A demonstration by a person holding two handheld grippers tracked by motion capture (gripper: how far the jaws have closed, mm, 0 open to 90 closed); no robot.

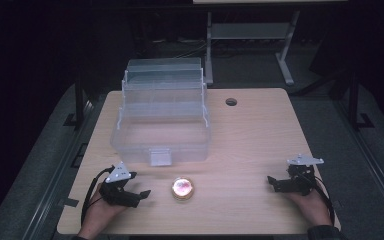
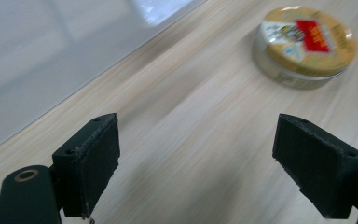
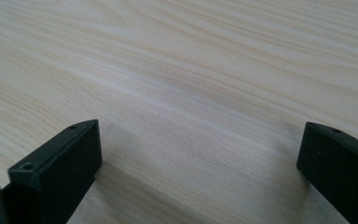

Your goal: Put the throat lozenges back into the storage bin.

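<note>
Worktop (image 1: 250,135): pale wood, with 1 round hole (image 1: 231,102) near the far edge.
Box (image 1: 161,117): clear plastic with stepped trays, lid up, on the far left part of the worktop; latch tab faces the near edge.
Tin (image 1: 182,189): round, flat, gold rim with a red and white label; lies near the near edge, about mid-width, just in front of the box's latch.
Left gripper (image 1: 142,194): held in a hand (image 1: 100,212) at the near left corner, pointing toward the tin; jaws wide apart, nothing between them. In the left gripper view the tin (image 2: 306,46) sits ahead of the jaws, well apart.
Right gripper (image 1: 271,181): held near the near right corner, jaws wide, over bare wood.
</note>
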